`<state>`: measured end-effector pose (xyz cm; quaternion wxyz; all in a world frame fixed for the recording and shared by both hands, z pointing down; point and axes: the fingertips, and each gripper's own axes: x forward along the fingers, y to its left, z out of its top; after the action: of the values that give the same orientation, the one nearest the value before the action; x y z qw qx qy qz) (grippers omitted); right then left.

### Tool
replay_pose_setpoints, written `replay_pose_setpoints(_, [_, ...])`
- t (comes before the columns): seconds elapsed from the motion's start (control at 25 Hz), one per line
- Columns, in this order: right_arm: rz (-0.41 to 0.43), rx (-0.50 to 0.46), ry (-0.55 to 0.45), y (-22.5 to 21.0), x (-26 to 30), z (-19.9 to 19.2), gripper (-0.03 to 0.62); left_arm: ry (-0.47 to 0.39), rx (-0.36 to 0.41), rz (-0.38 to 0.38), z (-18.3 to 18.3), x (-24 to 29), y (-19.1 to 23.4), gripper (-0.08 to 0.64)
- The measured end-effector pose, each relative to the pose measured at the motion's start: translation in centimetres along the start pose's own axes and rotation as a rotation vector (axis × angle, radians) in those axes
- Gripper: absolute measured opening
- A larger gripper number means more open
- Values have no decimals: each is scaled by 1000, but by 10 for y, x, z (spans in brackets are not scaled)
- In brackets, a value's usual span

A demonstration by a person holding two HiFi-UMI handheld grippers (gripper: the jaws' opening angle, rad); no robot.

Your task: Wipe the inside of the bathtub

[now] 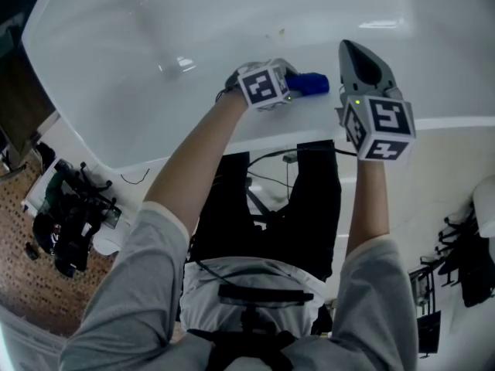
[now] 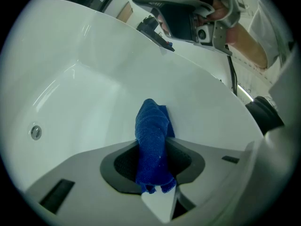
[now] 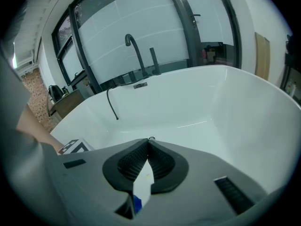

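The white bathtub (image 1: 155, 37) fills the upper head view. A blue cloth (image 1: 311, 83) rests against the tub's near inner wall, just below the rim. My left gripper (image 1: 290, 86) is shut on the blue cloth (image 2: 153, 140), which stands up between the pads with its top folded over. My right gripper (image 1: 357, 59) hangs to the right of the cloth over the rim; its tips meet with nothing held. In the right gripper view the right gripper (image 3: 149, 142) points across the tub (image 3: 244, 112) toward the tap.
A drain fitting (image 2: 35, 132) sits on the tub wall at left. A dark curved tap (image 3: 136, 53) and a hose (image 3: 112, 105) stand at the tub's far rim before large windows. Dark gear (image 1: 69, 215) lies on the floor left; cables (image 1: 271, 180) run by the person's legs.
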<state>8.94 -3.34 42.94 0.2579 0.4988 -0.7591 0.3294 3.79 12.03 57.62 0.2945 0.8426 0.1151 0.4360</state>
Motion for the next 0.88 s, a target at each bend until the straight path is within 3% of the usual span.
replay_pose_setpoints(0.36, [19,-12,57,-6,30,-16,6,105,-100,49,-101,-34,13,137])
replay_pose_setpoints(0.48, [33,-21,86,-3,41,-28,6,123,-115,67,-119,-39,20,137])
replay_pose_setpoints(0.6, [39,-25,109,-3,50,-38,6,127,-110,68,-114,-34,23,137])
replay_pose_setpoints(0.88, [25,-19,126,-7,69,-41,6,64,-54,38,-54,-2,35,135])
